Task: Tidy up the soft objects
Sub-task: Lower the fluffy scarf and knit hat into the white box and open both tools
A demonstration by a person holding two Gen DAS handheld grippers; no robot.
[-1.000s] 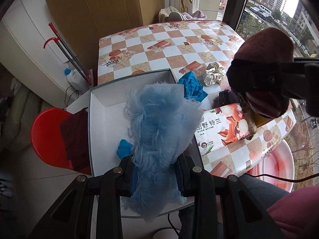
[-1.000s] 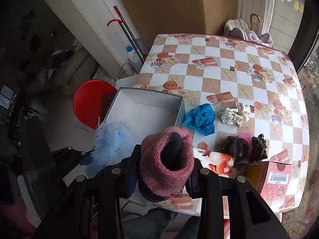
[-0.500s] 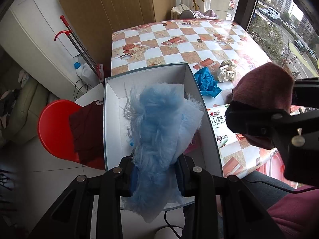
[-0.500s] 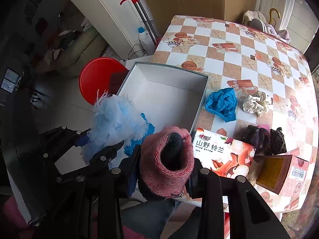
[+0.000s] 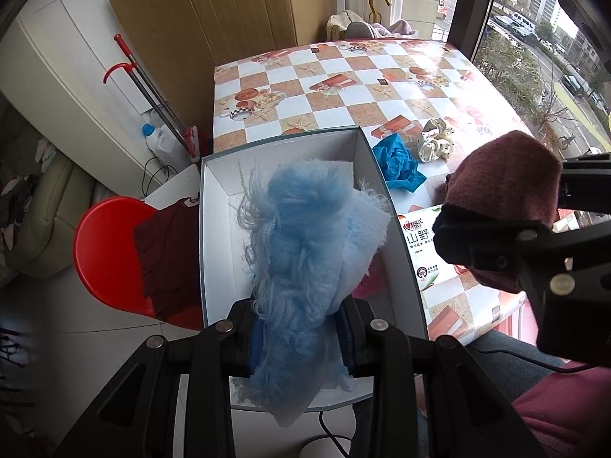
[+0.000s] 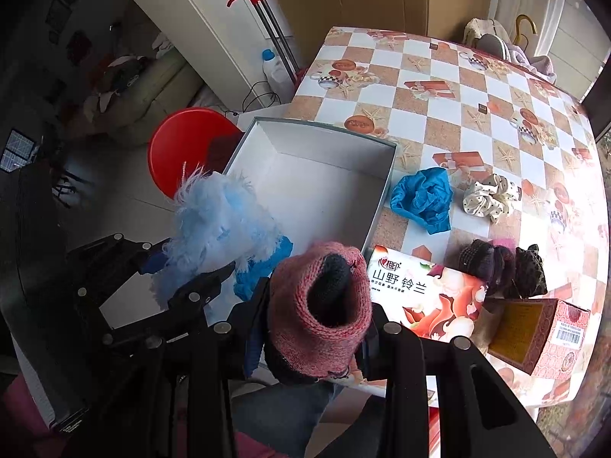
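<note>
My left gripper [image 5: 299, 343] is shut on a fluffy light-blue piece [image 5: 305, 236] and holds it over the near end of the open white box [image 5: 214, 236]. My right gripper [image 6: 311, 328] is shut on a pink knitted hat [image 6: 320, 305] with a dark lining, just right of the box's near corner [image 6: 382, 198]. The left wrist view shows that hat [image 5: 504, 175] at its right edge. A small blue item [image 6: 263, 271] lies in the box under the fluffy piece [image 6: 221, 221]. On the table are a blue cloth [image 6: 422, 198] and a cream dotted scrunchie [image 6: 490, 198].
A printed tissue box [image 6: 424, 294] lies beside the white box, with dark scrunchies [image 6: 496, 267] behind it and a red-gold carton [image 6: 534, 328] to the right. A red stool [image 5: 107, 252] with a dark red cloth stands left of the table. The person's lap is below.
The right gripper with the knitted hat has come down and closer to the white box. The left gripper still holds the fluffy piece over the box. Neither grip has changed.
</note>
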